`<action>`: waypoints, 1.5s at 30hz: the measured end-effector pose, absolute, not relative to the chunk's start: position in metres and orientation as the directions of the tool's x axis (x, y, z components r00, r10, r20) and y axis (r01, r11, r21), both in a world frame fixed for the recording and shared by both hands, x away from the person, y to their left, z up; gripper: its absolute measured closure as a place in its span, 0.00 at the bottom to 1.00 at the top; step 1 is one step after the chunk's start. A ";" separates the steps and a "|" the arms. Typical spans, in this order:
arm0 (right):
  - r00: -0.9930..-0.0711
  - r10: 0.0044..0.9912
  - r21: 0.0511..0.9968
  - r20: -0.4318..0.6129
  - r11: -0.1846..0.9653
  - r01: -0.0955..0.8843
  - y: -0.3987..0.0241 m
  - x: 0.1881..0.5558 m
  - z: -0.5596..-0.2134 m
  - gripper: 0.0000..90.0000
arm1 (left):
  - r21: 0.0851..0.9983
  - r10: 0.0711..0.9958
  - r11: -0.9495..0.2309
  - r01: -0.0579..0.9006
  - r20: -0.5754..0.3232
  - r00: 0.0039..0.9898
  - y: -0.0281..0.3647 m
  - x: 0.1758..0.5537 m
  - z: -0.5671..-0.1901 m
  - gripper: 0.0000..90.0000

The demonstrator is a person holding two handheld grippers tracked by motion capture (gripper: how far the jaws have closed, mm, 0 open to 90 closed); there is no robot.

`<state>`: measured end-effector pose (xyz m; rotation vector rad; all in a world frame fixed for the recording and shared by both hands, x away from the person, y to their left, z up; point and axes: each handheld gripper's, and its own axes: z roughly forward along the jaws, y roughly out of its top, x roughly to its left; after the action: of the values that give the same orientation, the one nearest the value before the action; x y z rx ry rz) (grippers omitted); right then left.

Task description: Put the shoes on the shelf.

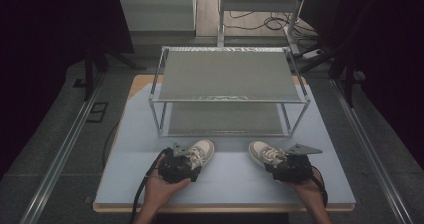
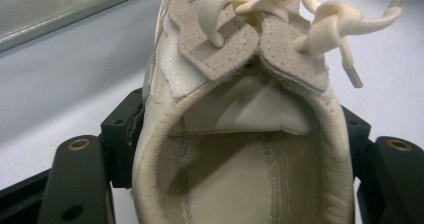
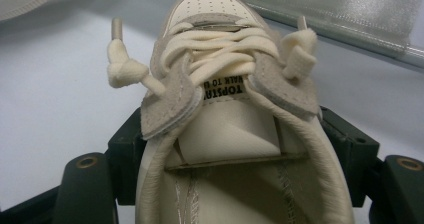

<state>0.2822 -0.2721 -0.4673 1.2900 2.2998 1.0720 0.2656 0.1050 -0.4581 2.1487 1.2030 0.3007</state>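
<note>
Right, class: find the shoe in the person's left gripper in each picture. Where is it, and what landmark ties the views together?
High view: the left shoe lies low, left of centre, toe toward the rack.
Left gripper view: it sits at centre, heel between the black jaws, laces at the top.
Right gripper view: a pale sole edge at the top left corner, probably this shoe.
Shared landmark: the rack's lower shelf edge.
</note>
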 end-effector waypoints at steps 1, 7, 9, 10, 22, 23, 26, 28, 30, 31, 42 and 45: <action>-0.558 0.824 0.728 0.098 0.323 0.604 -0.271 0.282 -0.467 0.32 | 0.638 0.823 -0.372 0.674 -0.109 0.557 0.106 0.266 -0.458 0.32; -0.557 0.824 0.733 0.104 0.316 0.603 -0.270 0.281 -0.466 0.32 | 0.654 0.831 -0.348 0.672 -0.116 0.544 0.108 0.267 -0.456 0.32; -0.558 0.824 0.735 0.103 0.314 0.600 -0.270 0.281 -0.465 0.32 | 0.658 0.833 -0.341 0.671 -0.118 0.540 0.108 0.268 -0.456 0.32; -0.557 0.824 0.736 0.104 0.313 0.600 -0.270 0.281 -0.465 0.32 | 0.662 0.836 -0.335 0.671 -0.120 0.536 0.108 0.269 -0.455 0.32; -0.558 0.822 0.750 0.110 0.300 0.590 -0.269 0.283 -0.458 0.32 | 0.657 0.839 -0.335 0.676 -0.119 0.531 0.105 0.278 -0.456 0.32; -0.556 0.824 0.751 0.111 0.297 0.590 -0.269 0.284 -0.457 0.32 | 0.659 0.840 -0.336 0.673 -0.112 0.530 0.103 0.281 -0.457 0.32; -0.557 0.824 0.755 0.106 0.298 0.585 -0.270 0.284 -0.455 0.32 | 0.659 0.844 -0.342 0.670 -0.098 0.527 0.101 0.286 -0.457 0.32; -0.556 0.824 0.759 0.108 0.293 0.582 -0.271 0.286 -0.451 0.32 | 0.657 0.843 -0.342 0.672 -0.102 0.529 0.098 0.293 -0.457 0.32; -0.556 0.824 0.762 0.110 0.289 0.579 -0.270 0.287 -0.450 0.32 | 0.656 0.843 -0.344 0.672 -0.099 0.529 0.097 0.295 -0.456 0.32; -0.559 0.823 0.765 0.106 0.292 0.574 -0.267 0.290 -0.446 0.32 | 0.657 0.844 -0.346 0.670 -0.095 0.528 0.096 0.298 -0.454 0.32; -0.561 0.823 0.774 0.096 0.293 0.562 -0.252 0.307 -0.435 0.32 | 0.662 0.842 -0.343 0.666 -0.096 0.530 0.086 0.317 -0.443 0.32; -0.567 0.820 0.775 0.077 0.308 0.551 -0.245 0.312 -0.433 0.32 | 0.666 0.836 -0.353 0.657 -0.090 0.541 0.083 0.322 -0.441 0.32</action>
<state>0.3120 -0.2453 -0.4328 1.2321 2.2483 1.1301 0.3218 0.0827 -0.4411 2.1174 1.2005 0.3497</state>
